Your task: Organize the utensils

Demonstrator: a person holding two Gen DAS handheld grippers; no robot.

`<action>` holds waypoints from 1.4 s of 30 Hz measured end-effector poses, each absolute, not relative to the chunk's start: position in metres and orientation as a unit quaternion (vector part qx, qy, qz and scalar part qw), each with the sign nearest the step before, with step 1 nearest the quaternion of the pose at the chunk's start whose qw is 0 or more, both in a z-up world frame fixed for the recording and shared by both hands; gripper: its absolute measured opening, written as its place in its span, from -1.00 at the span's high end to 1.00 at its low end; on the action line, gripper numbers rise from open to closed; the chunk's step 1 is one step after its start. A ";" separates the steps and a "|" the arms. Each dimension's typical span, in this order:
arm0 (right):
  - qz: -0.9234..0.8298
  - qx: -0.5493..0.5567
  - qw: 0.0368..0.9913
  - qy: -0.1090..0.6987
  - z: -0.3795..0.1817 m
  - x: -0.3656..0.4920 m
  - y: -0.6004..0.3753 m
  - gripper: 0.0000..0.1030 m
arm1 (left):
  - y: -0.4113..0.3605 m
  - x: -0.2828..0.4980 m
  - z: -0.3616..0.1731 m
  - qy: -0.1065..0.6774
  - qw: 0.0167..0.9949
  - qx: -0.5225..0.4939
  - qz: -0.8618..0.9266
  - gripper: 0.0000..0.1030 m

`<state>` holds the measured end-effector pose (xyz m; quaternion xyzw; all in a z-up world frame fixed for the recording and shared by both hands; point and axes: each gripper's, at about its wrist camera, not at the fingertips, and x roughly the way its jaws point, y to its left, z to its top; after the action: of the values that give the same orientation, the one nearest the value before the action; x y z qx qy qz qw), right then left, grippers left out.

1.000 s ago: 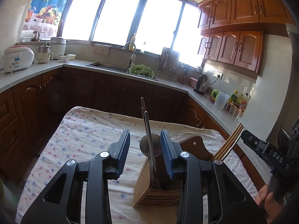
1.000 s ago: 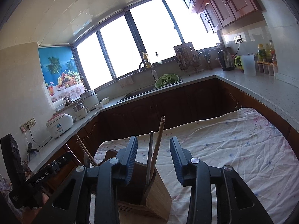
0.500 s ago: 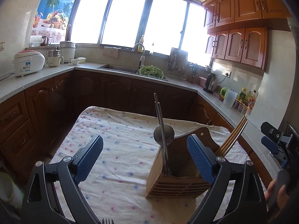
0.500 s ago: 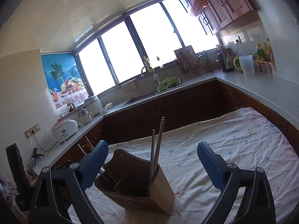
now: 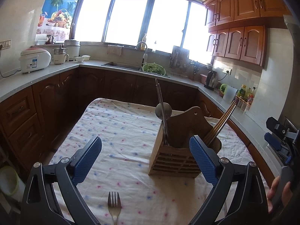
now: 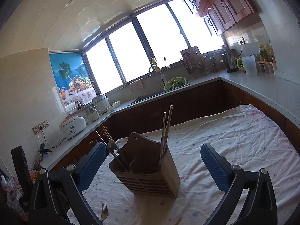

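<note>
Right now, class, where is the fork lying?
In the left wrist view the fork lies flat on the tablecloth at the bottom edge, tines pointing away, nearer the camera than the wooden holder and to its left.

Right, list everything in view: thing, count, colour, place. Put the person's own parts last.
utensil holder: 1, wooden, on the table, right of centre
chopsticks: two bunches, one brown, one metal, upright in the holder
spoon: 1, metal, bowl up, in the holder
fork: 1, metal, flat on the cloth, near edge
tablecloth: 1, white with pink and blue dots, over the table
rice cooker: 1, white, left counter
basin of greens: 1, green, by the sink
kettle: 1, dark, right counter
left gripper: black, blue pads, open, empty
right gripper: black, blue pads, open, empty
hand: 1, on the right gripper's handle
</note>
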<state>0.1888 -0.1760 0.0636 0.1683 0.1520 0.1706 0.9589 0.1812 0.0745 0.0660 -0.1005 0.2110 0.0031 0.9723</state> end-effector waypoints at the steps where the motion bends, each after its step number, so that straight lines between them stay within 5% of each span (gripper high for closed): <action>1: 0.172 0.168 0.959 0.151 0.063 0.184 -0.177 -0.98 | 0.074 0.175 0.065 0.211 0.972 -0.100 0.003 -0.89; 19: 0.196 0.090 0.973 0.080 0.105 0.072 -0.175 -1.00 | 0.056 0.060 0.106 0.138 0.989 -0.045 0.008 -1.00; 30: 0.152 0.055 0.984 0.081 0.011 0.039 -0.161 -1.00 | 0.050 0.031 0.029 0.142 0.988 -0.024 0.060 -1.00; 42: 0.131 0.042 0.984 0.117 -0.029 0.034 -0.163 -1.00 | 0.042 0.021 -0.012 0.168 0.983 -0.005 0.078 -1.00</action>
<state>0.0340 -0.1631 -0.0294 0.0420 0.1166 0.1309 0.9836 0.0211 0.0419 -0.0122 -0.0050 0.1677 0.0779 0.9827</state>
